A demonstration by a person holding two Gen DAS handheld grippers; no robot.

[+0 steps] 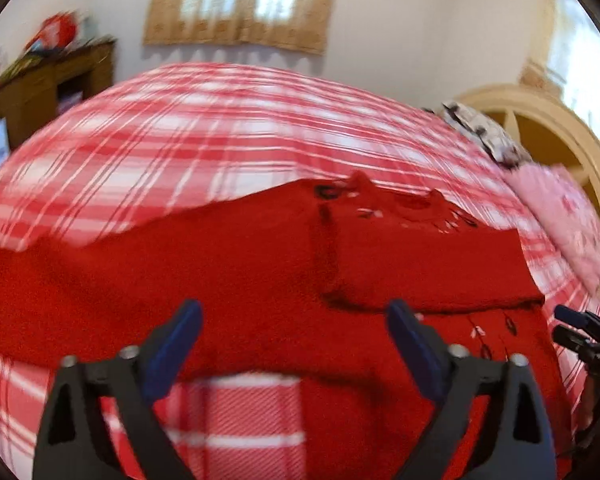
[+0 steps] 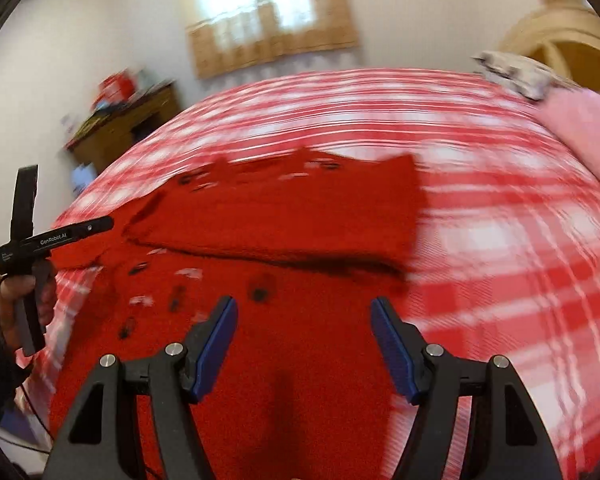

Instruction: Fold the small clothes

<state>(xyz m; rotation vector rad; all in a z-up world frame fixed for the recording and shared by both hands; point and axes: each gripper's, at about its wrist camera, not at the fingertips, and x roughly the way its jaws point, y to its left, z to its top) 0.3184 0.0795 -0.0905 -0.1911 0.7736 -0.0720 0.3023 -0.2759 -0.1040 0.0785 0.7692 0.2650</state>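
- The red knit garment (image 2: 284,344) is lying flat on the checked bedspread (image 2: 500,240), one side already folded over its middle.
- It is looking soft, limp and light; judged best pinched at a hem or corner, both layers together.
- The left gripper (image 1: 294,344) is hovering with jaws apart, gripping nothing.
- The right gripper (image 2: 304,344) is likewise standing open and empty above the cloth.

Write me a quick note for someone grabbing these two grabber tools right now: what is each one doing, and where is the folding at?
Left gripper: open, empty, above the red garment.
Right gripper: open, empty, over the same garment.
Garment lies on the checked bedspread.
Done: one side flap is folded over the body.
Left: the other side, spread out to the left, still needs folding in, then the final folds.
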